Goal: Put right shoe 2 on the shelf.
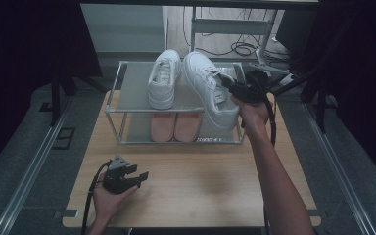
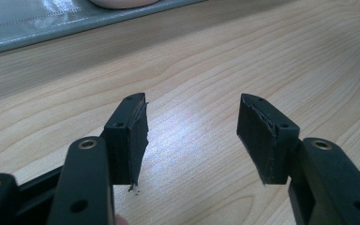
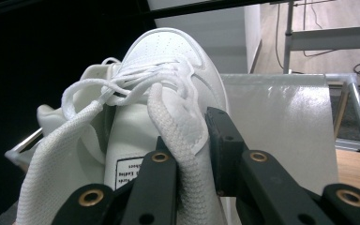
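Near left, the left gripper (image 1: pixel 136 176) rests on the table (image 1: pixel 200 176), jaws apart and empty. The right gripper (image 3: pixel 192 140) pinches a white shoe (image 1: pixel 210 88) over the rack (image 1: pixel 132 83).

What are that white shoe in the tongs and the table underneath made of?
The white shoe looks like smooth leather or a synthetic, with pinholes on the toe; the collar pinched by the right tongs is knit mesh. The table shows pale wood grain with a slight sheen, possibly laminate.
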Tool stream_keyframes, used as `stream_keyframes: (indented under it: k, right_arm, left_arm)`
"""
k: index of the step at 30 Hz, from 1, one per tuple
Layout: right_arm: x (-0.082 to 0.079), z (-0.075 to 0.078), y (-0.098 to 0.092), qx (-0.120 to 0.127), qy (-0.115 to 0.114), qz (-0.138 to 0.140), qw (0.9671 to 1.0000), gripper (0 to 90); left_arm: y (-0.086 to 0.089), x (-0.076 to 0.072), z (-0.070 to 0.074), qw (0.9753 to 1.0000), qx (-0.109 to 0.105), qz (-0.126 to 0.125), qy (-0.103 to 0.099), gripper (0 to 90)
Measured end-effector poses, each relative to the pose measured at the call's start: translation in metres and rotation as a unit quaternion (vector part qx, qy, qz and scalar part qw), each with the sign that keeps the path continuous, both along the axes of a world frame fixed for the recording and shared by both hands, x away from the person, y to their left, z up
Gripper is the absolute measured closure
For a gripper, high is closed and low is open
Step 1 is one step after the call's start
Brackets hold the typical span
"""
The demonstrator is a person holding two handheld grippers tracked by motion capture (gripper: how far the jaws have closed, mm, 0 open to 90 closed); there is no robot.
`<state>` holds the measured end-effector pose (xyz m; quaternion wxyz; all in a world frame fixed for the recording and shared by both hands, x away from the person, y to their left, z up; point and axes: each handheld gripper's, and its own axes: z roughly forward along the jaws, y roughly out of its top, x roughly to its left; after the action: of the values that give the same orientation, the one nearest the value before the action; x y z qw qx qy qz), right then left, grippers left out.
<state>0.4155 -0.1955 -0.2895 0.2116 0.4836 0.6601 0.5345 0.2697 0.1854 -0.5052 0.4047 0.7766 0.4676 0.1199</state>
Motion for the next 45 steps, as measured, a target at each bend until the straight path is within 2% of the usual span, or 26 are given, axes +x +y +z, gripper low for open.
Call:
stream_keyframes:
  k: [11, 32, 45]
  right_arm:
    - [0.022, 0.003, 0.009, -0.007, 0.017, -0.028, 0.9994, 80.3]
    - [0.054, 0.004, 0.027, -0.023, 0.038, -0.057, 0.9974, 80.1]
    - [0.081, 0.002, 0.039, -0.03, 0.06, -0.084, 0.9942, 79.7]
  left_arm:
    - [0.001, 0.0, 0.001, 1.0, -0.002, 0.0, -0.002, 43.8]
    - [0.004, 0.0, 0.002, 1.0, -0.007, 0.002, -0.003, 43.8]
    - [0.004, 0.001, 0.001, 1.0, -0.006, 0.001, -0.001, 43.8]
